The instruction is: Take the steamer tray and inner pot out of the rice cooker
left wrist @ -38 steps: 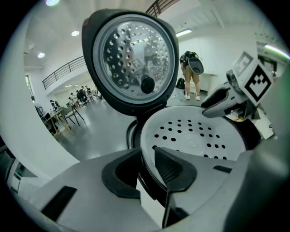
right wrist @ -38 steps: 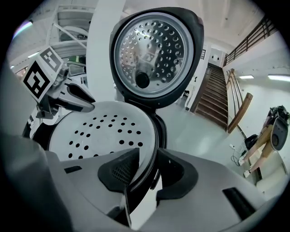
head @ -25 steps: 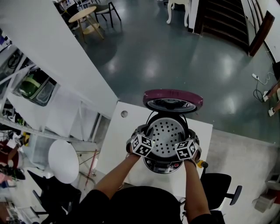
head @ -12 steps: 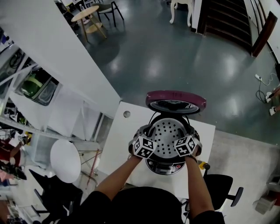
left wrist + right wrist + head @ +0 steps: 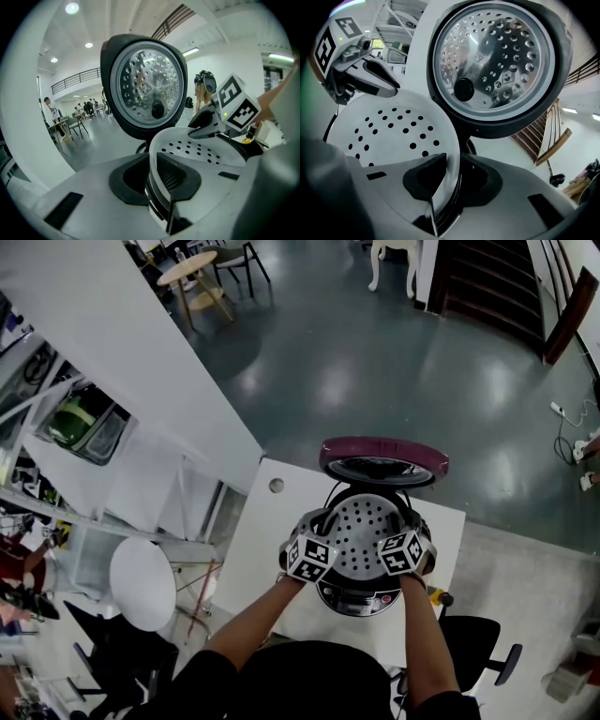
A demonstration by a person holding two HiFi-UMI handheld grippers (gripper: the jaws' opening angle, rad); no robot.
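The rice cooker (image 5: 361,596) stands on a white table (image 5: 267,549) with its magenta lid (image 5: 384,457) raised. The white perforated steamer tray (image 5: 366,526) sits in its mouth. My left gripper (image 5: 322,529) is at the tray's left rim. In the left gripper view my left gripper (image 5: 151,178) has its pads pressed on either side of the tray (image 5: 197,150) rim. My right gripper (image 5: 412,531) is at the right rim. In the right gripper view my right gripper (image 5: 452,180) is closing around the tray (image 5: 389,131) wall, a thin gap still showing. The inner pot is hidden beneath the tray.
The lid's shiny perforated inner plate (image 5: 492,61) stands upright just behind the tray. A small round hole (image 5: 276,486) marks the table's far left corner. A white round stool (image 5: 142,582) stands left of the table, and an office chair (image 5: 473,638) sits at the right.
Both grippers stay at the tray's rim. The right gripper has edged slightly inward toward the tray. The tray has not left the cooker.
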